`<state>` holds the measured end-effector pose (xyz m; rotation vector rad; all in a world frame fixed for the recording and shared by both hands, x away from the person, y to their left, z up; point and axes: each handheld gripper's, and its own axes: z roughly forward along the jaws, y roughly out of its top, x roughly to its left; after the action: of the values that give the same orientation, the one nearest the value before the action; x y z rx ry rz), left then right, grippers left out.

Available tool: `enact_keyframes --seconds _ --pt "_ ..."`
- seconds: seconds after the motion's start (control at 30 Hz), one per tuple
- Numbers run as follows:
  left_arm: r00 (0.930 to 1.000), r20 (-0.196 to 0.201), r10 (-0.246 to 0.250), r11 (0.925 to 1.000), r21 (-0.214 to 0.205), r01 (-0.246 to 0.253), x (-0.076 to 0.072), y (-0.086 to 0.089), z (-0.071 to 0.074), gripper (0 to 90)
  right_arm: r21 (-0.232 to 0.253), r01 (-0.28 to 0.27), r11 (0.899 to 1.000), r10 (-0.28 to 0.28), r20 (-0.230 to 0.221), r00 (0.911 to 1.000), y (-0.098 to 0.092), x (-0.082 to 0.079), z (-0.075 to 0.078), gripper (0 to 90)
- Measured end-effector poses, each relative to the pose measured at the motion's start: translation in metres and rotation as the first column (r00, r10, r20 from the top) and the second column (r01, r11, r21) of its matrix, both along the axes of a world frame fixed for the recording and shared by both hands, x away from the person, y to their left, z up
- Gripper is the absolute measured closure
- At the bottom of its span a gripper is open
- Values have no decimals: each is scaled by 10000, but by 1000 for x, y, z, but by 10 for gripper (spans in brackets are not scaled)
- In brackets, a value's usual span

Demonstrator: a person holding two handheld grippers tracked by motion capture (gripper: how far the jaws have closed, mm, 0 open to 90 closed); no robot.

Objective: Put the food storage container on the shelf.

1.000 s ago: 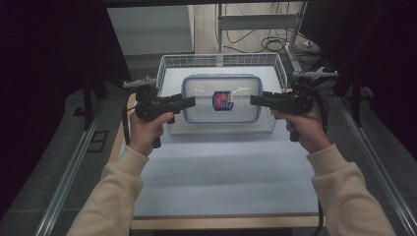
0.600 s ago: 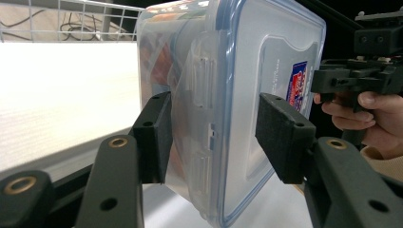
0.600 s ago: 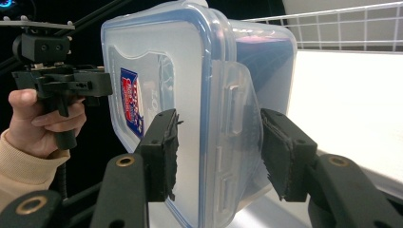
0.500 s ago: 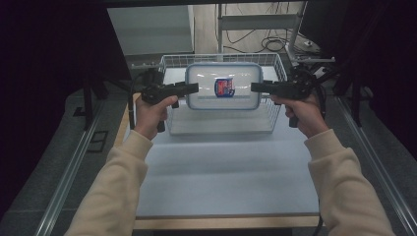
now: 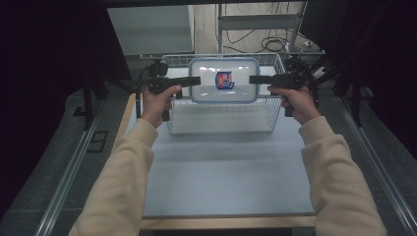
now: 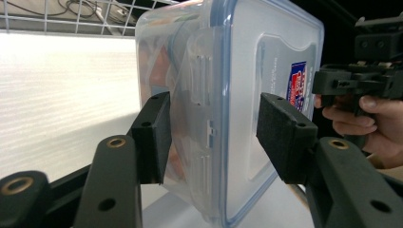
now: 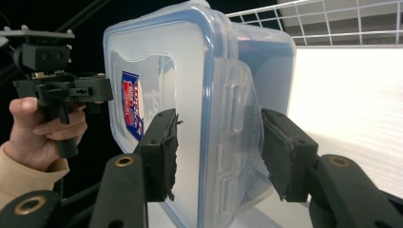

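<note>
Both my hands have carried the clear food container point(image 5: 223, 80) away from me since a second ago: it hung over the basket's near edge then, and it is now above the wire basket point(image 5: 273, 114), close to its far rim, at the far edge of the tabletop point(image 5: 221, 172). It hangs level between my two grippers, lid up, its red-and-blue label point(image 5: 224, 80) facing the high camera.

My left gripper point(image 5: 193, 80) is clamped on the container's left end; in the left gripper view one pad point(image 6: 153, 137) presses the underside and the other the lid, astride the side latch point(image 6: 202, 95). My right gripper point(image 5: 255, 79) is closed on the right end the same way, its pads point(image 7: 162, 152) squeezing lid and base.

I judge this to be the carry into the basket, nearly over the drop spot. What remains, as I see it, is to lower the container evenly past the rim, keeping both ends at one height so it doesn't catch on the wires.
</note>
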<state>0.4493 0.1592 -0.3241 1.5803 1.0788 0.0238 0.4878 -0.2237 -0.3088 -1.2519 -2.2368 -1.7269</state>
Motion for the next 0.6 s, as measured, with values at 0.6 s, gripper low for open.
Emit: enact_keyframes --seconds 0.6 --pt "9944 -982 401 9976 -525 -454 33 -3 0 410 -88 842 9964 -846 -1087 9905 3 23 3 433"
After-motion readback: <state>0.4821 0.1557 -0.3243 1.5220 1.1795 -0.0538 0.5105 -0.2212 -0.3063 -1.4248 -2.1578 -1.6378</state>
